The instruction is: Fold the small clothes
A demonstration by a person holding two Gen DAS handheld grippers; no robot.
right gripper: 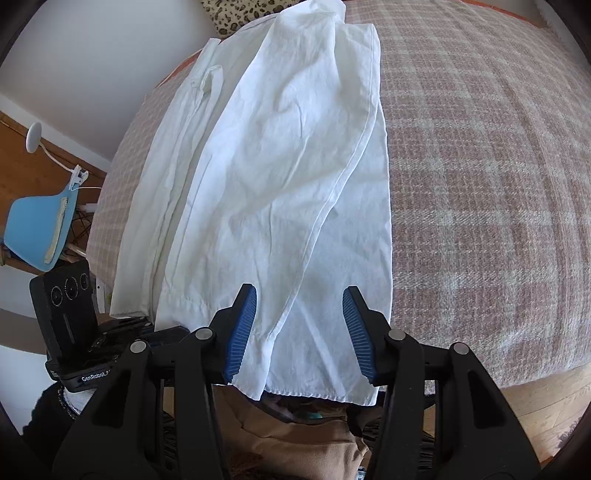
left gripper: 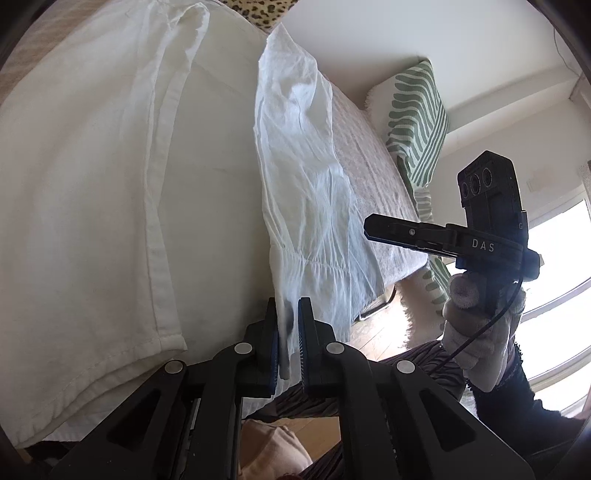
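A white garment (right gripper: 266,177) lies on a bed with a pink plaid blanket (right gripper: 480,184). My left gripper (left gripper: 287,332) is shut on the garment's near hem and lifts a fold of white cloth (left gripper: 303,177) off the bed. The rest of the garment (left gripper: 92,184) lies flat to its left. My right gripper (right gripper: 299,328) is open, its blue pads on either side of the garment's near edge, holding nothing. It also shows in the left wrist view (left gripper: 373,225), held in a gloved hand to the right of the lifted fold. The left gripper's body (right gripper: 74,325) shows at the right view's lower left.
A green and white striped pillow (left gripper: 417,122) stands at the bed's far side. A leopard-print pillow (right gripper: 229,14) lies at the head. A blue chair (right gripper: 37,229) and a white clip lamp (right gripper: 35,136) stand left of the bed. Wooden floor (right gripper: 535,413) lies below the bed edge.
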